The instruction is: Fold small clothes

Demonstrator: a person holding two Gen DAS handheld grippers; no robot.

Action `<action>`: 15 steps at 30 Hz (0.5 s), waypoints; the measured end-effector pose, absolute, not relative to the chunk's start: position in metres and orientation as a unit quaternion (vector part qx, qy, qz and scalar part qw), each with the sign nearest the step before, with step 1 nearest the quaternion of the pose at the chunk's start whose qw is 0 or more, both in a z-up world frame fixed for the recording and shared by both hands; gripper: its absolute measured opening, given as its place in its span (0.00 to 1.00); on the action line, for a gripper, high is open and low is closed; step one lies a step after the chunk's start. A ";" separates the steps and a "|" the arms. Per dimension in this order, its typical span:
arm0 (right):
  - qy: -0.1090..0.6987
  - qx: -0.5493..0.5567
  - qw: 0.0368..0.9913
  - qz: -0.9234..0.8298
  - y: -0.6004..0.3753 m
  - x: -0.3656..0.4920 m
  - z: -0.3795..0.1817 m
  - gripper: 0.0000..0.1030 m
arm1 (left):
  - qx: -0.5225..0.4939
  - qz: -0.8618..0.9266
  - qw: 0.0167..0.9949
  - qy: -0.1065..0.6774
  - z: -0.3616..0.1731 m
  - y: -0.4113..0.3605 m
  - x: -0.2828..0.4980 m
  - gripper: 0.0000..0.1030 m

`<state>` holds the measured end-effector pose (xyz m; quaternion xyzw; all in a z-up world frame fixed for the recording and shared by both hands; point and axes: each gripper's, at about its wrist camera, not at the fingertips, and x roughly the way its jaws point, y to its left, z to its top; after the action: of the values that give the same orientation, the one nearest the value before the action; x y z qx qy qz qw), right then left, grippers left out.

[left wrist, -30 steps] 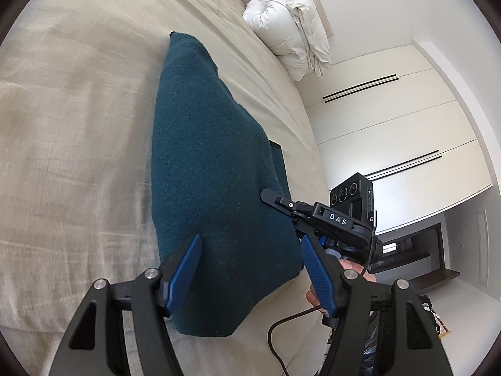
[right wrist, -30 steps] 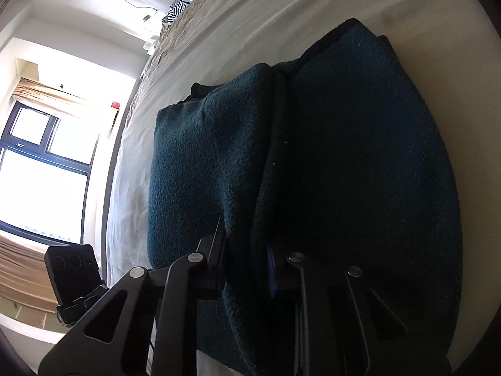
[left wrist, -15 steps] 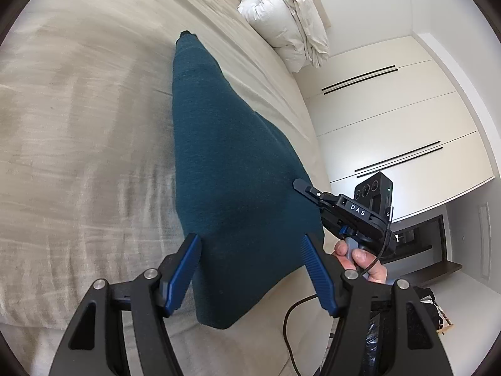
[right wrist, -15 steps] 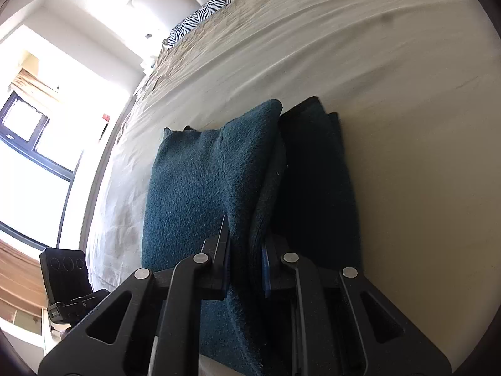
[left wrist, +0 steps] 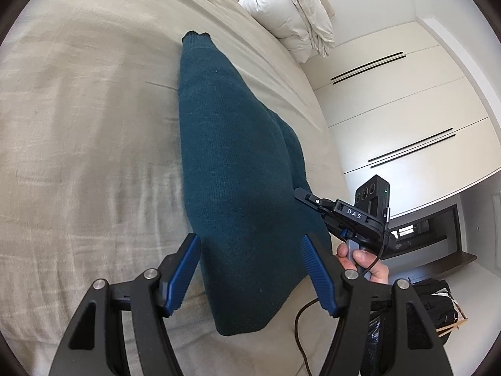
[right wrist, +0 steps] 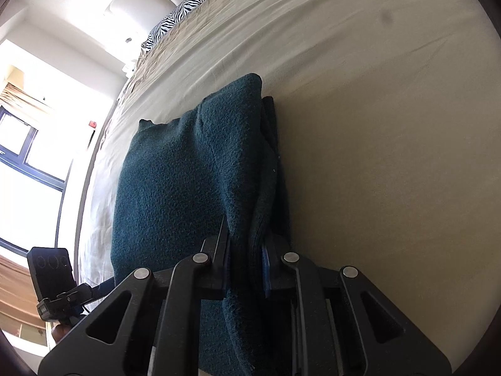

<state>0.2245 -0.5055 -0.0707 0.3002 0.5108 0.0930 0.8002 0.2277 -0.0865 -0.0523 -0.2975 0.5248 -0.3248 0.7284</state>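
Observation:
A dark teal knit sweater (left wrist: 238, 169) lies lengthwise on the beige bed sheet (left wrist: 78, 125), with one side raised in a fold. My right gripper (right wrist: 245, 244) clamps that raised fold of the sweater (right wrist: 175, 188) between its pads, and its jaws are opening slightly with the knit still pinched. In the left wrist view the right gripper (left wrist: 302, 192) bites the sweater's right edge, with a hand on its handle. My left gripper (left wrist: 249, 237) hangs open above the near end of the sweater, its blue pads (left wrist: 184, 266) wide apart and not pressing the cloth.
A rolled white duvet (left wrist: 288, 9) sits at the far end of the bed, beside white wardrobe doors (left wrist: 391, 109). A zebra-print pillow (right wrist: 178, 15) lies near the headboard and a window (right wrist: 18, 188) is at the left. A black bag (left wrist: 438, 300) stands on the floor.
The right gripper, still clamped on the knit, has carried the fold sideways, so the sweater looks narrower and more bare sheet shows. The left gripper drifted slightly and stayed open.

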 end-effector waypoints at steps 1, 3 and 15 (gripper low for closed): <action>0.507 0.311 0.798 0.097 -0.511 0.223 -0.073 0.16 | -0.292 -0.322 0.732 0.525 -0.052 -0.088 0.230 0.68; 0.501 0.332 0.792 0.103 -0.520 0.219 -0.076 0.25 | -0.285 -0.315 0.738 0.524 -0.052 -0.089 0.236 0.72; 0.476 0.341 0.804 0.106 -0.530 0.225 -0.046 0.57 | -0.259 -0.290 0.758 0.523 -0.059 -0.094 0.275 0.78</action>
<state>0.2248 -0.5297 -0.0458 0.3405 0.4764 0.1065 0.8035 0.2753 -0.0941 -0.0588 -0.2587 0.5232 -0.2904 0.7583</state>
